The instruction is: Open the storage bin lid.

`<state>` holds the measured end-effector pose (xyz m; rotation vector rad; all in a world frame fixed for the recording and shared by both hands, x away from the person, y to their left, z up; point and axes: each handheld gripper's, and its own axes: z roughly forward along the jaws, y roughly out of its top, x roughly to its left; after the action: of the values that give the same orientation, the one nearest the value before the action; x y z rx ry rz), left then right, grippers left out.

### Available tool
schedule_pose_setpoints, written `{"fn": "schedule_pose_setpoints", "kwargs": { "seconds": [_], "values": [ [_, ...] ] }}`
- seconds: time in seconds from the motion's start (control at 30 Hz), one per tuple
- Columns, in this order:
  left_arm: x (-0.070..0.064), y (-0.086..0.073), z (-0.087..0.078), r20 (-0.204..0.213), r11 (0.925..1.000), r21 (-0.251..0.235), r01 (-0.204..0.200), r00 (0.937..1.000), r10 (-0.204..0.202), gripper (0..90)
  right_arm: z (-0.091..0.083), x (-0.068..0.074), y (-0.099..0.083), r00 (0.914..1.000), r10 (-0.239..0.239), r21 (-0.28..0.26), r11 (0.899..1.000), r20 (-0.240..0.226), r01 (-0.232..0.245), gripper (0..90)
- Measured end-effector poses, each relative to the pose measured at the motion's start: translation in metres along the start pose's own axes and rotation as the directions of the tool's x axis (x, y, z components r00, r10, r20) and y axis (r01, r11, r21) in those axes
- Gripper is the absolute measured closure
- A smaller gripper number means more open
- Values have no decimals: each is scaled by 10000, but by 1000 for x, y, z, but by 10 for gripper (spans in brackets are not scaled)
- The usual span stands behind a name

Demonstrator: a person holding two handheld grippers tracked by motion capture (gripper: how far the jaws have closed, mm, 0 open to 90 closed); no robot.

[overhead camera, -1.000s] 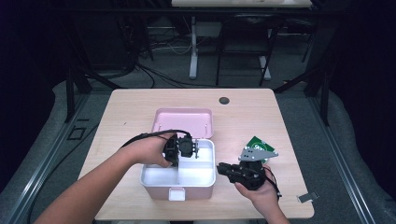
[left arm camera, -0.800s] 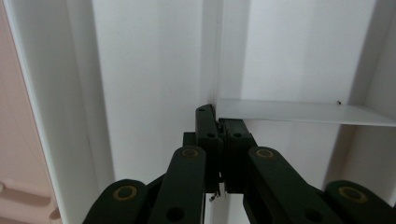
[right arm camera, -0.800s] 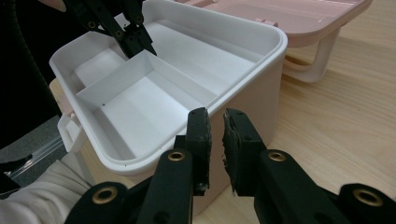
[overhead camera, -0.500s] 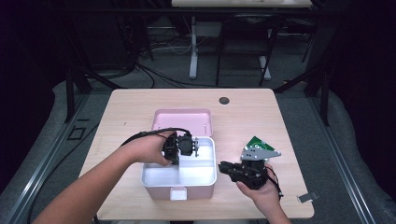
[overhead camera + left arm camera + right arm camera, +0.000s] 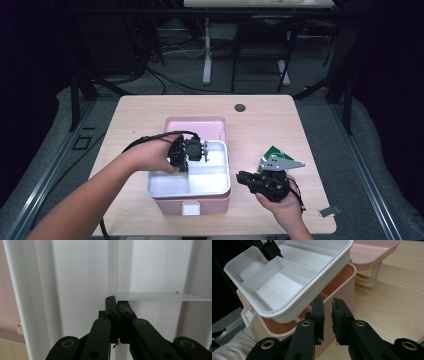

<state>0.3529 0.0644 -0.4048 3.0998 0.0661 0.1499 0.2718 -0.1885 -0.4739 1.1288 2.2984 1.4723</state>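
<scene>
So from where I'm standing, the job looks like pulling the white tray [image 5: 210, 177] out of the pink box [image 5: 200, 204], and I'd say it's roughly halfway. The lid [image 5: 196, 123] is already flipped open behind the box, and the tray is tilted up out of it rather than sitting flat, but it's not clear of the box yet and hasn't been set down anywhere. The left gripper [image 5: 204, 151] has its jaws clamped tight on the tray's thin divider [image 5: 160, 296], so the tray hangs right at its tips. The right gripper [image 5: 242, 177] sits just beside the box's near corner, jaws nearly together with a thin gap and nothing between them. The left gripper view gives the grip itself: the divider wall pinched between the pads, white tray floor all around. You can't make that out from the high view, where the hand covers most of it. The right gripper view [image 5: 327, 311] shows what the others don't: the tray lifted on a slant, with the box's pink interior [image 5: 332, 287] open underneath. The high view adds the table [image 5: 280, 120] and a green packet [image 5: 274, 151] just past the right gripper.
</scene>
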Motion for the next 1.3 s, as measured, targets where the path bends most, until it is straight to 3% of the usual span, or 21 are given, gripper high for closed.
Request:
{"fn": "schedule_pose_setpoints", "kwargs": {
  "seconds": [0.03,0.1,0.13,0.23,0.33,0.43,0.53,0.57,0.6,0.63,0.67,0.7,0.8,0.83,0.9,1.0,1.03,1.07,1.13,1.2,1.3],
  "values": [
    [0,0,0,0,10000,0,0,10000,0,889,0,0,0,10000,15,18,10000,8,-15,802],
    [3,-4,0,115,9994,8,338,9994,-338,889,1,0,0,10000,34,54,10000,-11,-34,801],
    [6,-9,2,252,9973,-54,728,9970,-726,889,1,0,-1,10000,48,45,10000,-26,-48,801],
    [10,-15,4,314,9935,-41,1134,9931,-1132,888,3,1,-1,10000,46,53,10000,36,-46,801],
    [13,-20,4,324,9910,41,1337,9905,-1338,888,4,1,-2,10000,15,124,9999,-1,-15,801],
    [16,-25,3,257,9848,25,1736,9845,-1736,888,4,1,-2,10000,28,145,9999,-63,-27,801],
    [22,-37,0,33,9694,-67,2452,9695,-2452,889,5,0,-3,10000,43,191,9998,-32,-42,800],
    [22,-37,0,33,9694,-67,2452,9695,-2452,889,5,0,-3,10000,43,191,9998,-32,-42,800],
    [26,-45,-2,150,9519,-197,3058,9521,-3055,889,5,0,-3,10000,52,176,9998,-81,-50,800],
    [26,-45,-2,150,9519,-197,3058,9521,-3055,889,5,0,-3,10000,52,176,9998,-81,-50,800],
    [28,-50,-2,183,9448,-282,3266,9451,-3261,889,6,1,-3,10000,61,187,9998,-64,-60,801],
    [32,-58,-2,250,9291,-348,3681,9297,-3674,889,7,1,-3,10000,57,224,9997,-51,-56,800],
    [37,-70,-1,210,9100,-303,4134,9105,-4129,889,8,1,-4,10000,74,216,9997,-7,-74,800],
    [38,-75,-2,273,8994,-356,4356,9001,-4349,889,8,1,-4,10000,61,222,9997,-7,-61,800],
    [40,-82,-2,291,8894,-409,4552,8904,-4543,889,9,1,-4,10000,69,238,9997,-8,-69,800],
    [43,-93,-2,262,8678,-465,4947,8691,-4940,889,9,1,-4,10000,79,249,9997,20,-79,800],
    [43,-93,-2,262,8678,-465,4947,8691,-4940,889,9,1,-4,10000,79,249,9997,20,-79,800],
    [44,-100,-3,251,8559,-446,5152,8571,-5146,889,9,1,-4,10000,74,257,9996,16,-74,800],
    [44,-103,-3,215,8532,-410,5200,8541,-5196,889,9,0,-5,10000,67,269,9996,36,-68,800],
    [44,-110,-4,220,8448,-416,5335,8458,-5330,889,9,1,-5,10000,63,270,9996,38,-64,800],
    [43,-124,-5,249,8252,-476,5628,8266,-5623,889,9,1,-5,10000,58,337,9994,15,-59,799]
  ]
}}
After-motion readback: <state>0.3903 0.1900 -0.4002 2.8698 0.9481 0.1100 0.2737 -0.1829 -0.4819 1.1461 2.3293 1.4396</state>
